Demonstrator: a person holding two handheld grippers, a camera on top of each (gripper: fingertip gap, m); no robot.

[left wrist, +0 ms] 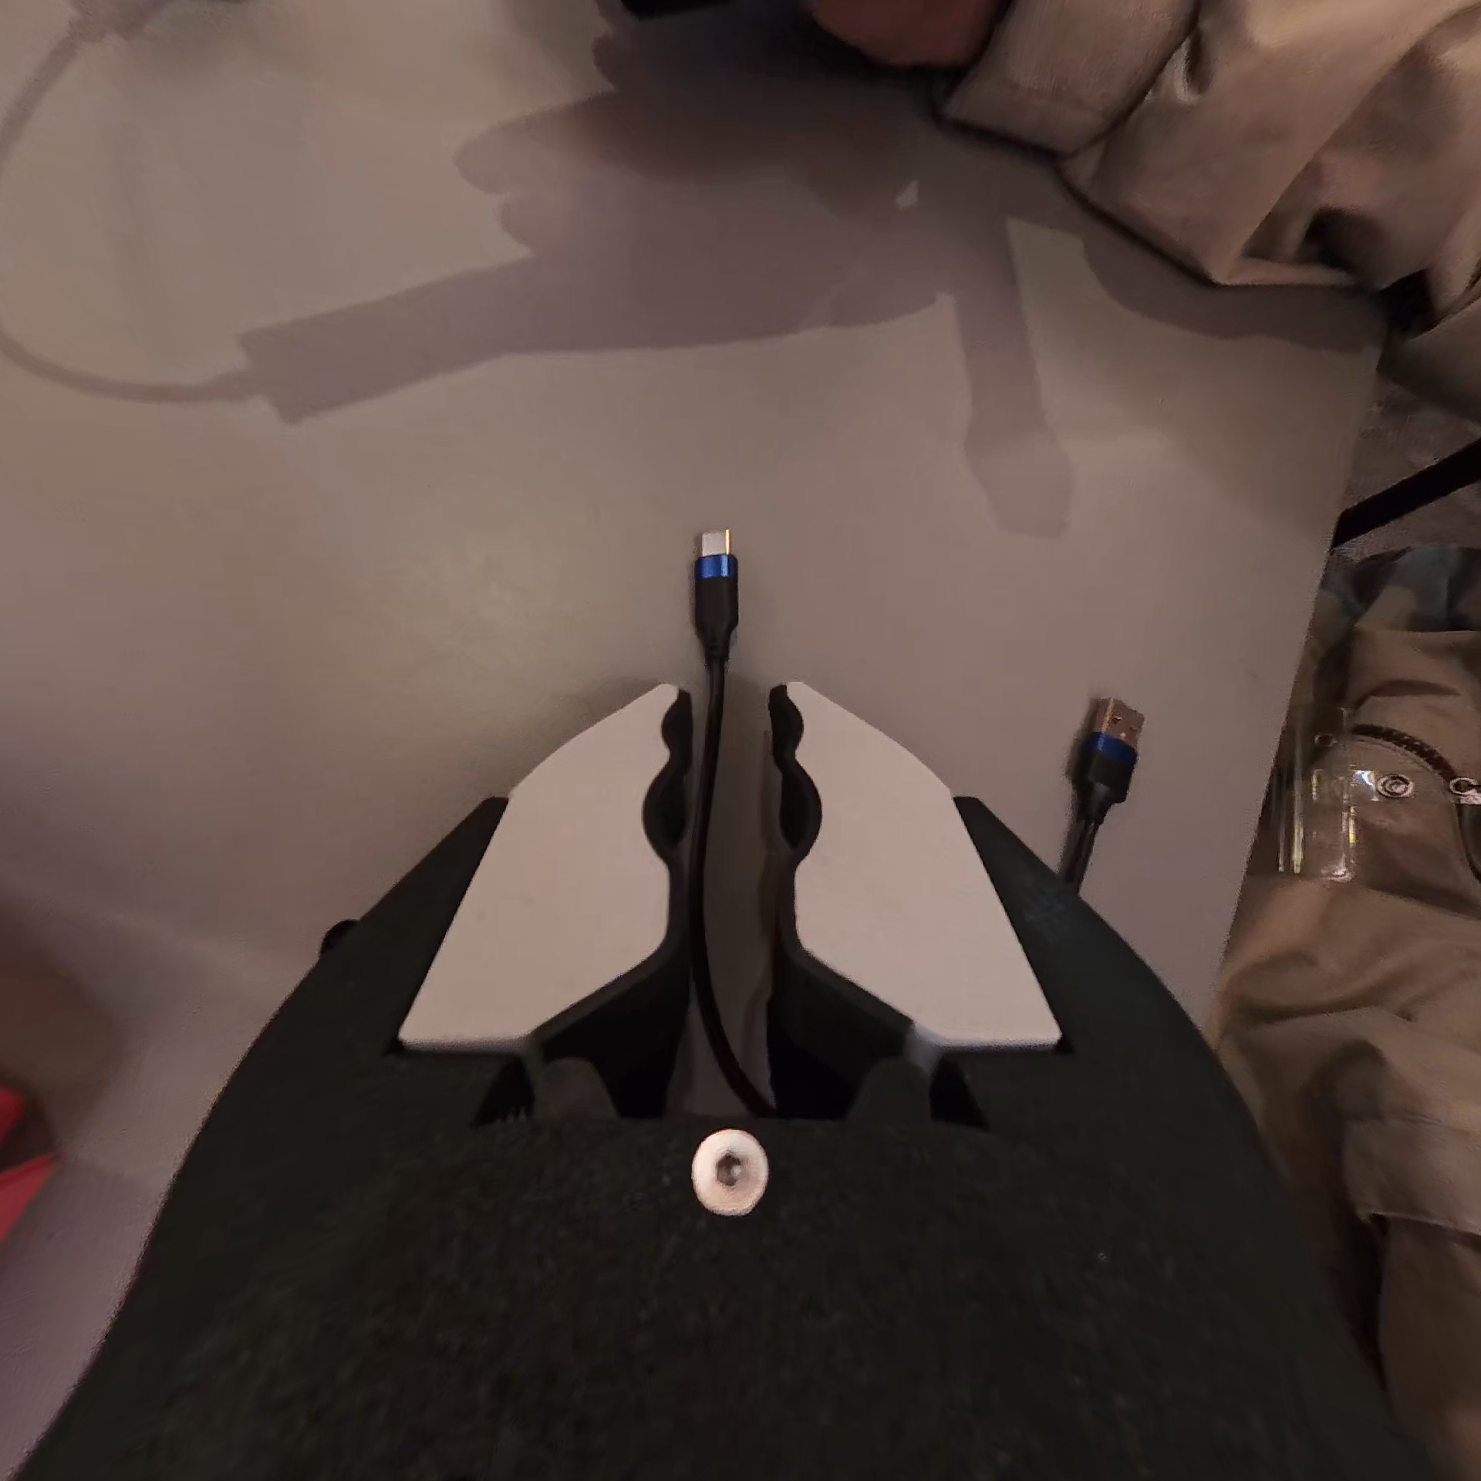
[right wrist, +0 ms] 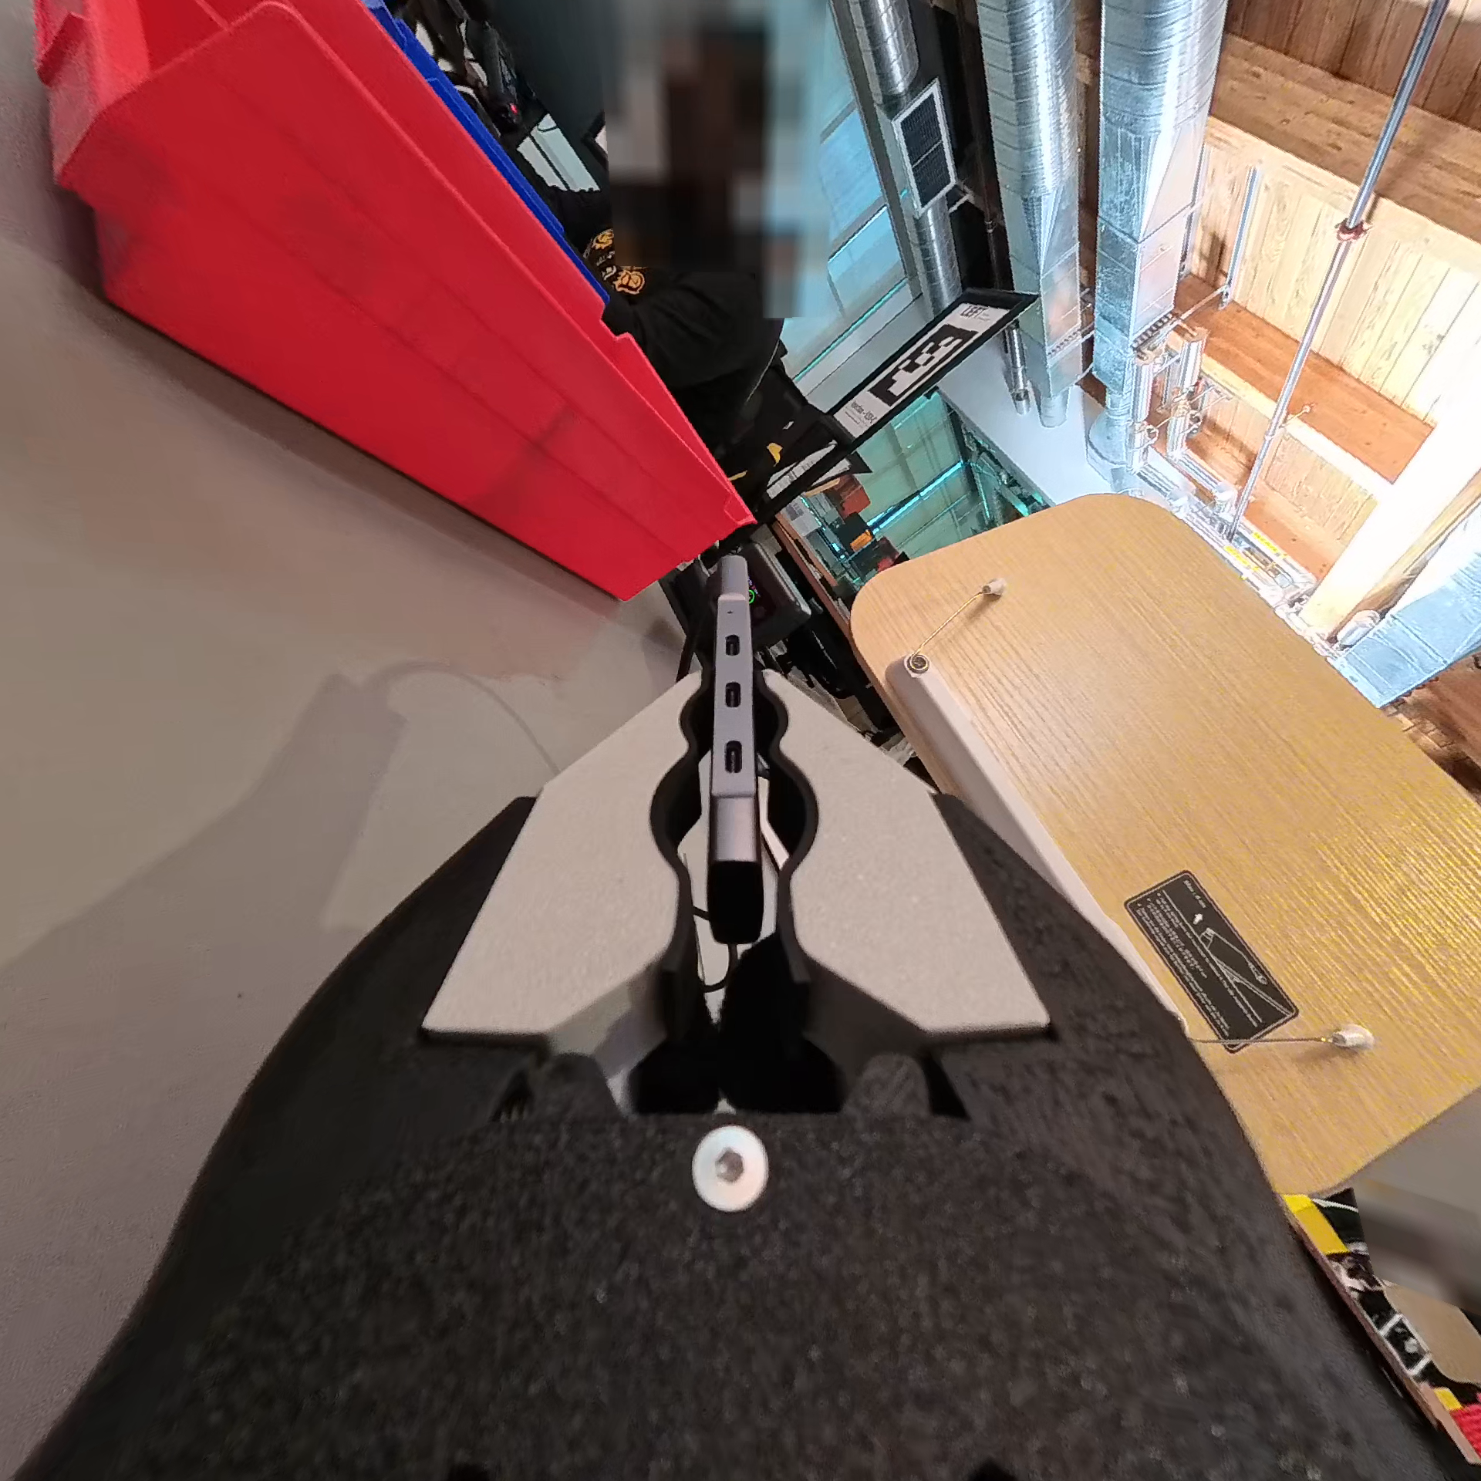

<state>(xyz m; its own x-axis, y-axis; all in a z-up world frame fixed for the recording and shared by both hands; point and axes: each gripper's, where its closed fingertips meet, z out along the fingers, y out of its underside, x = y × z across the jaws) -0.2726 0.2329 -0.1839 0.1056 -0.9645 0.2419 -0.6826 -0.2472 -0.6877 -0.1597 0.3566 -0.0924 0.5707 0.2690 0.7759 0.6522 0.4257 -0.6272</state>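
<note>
Gripping a slim grey hub (right wrist: pixel 733 745) edge-on between its pale fingers (right wrist: pixel 577 881), the right gripper (right wrist: pixel 731 705) was clenched tight on it, the wavy black pads pressing both flat faces. The hub's narrow side, with a row of small slots, faced the camera, and its far end stuck out past the fingertips. A thin dark lead trailed from its near end down into the gripper's throat. Off to that gripper's left lay a bare stretch of grey table (right wrist: pixel 200 761); farther on, a stack of red bins (right wrist: pixel 336 264) stood on it with a blue bin behind. To the right a light wooden board (right wrist: pixel 1162 801) with a black label stood near, tilted in the view, and beyond it were silver ducts and timber walls.

The left gripper (left wrist: pixel 729 697) stood released, its jaws parted by a narrow gap. A black cable (left wrist: pixel 699 881) ran up through that gap, lying close against the left pad; whether it touched I could not tell. Its small plug (left wrist: pixel 716 565), blue-ringed with a silver tip, lay on the grey tabletop (left wrist: pixel 320 561) just past the fingertips. The cable's other plug (left wrist: pixel 1110 749), wider and also blue-ringed, lay to the right near the table's edge. Beyond that edge hung beige cloth and a clear plastic holder (left wrist: pixel 1330 801). Ahead and to the left the tabletop was open, crossed only by shadows, up to a beige sleeve (left wrist: pixel 1162 96) at the far right corner.
</note>
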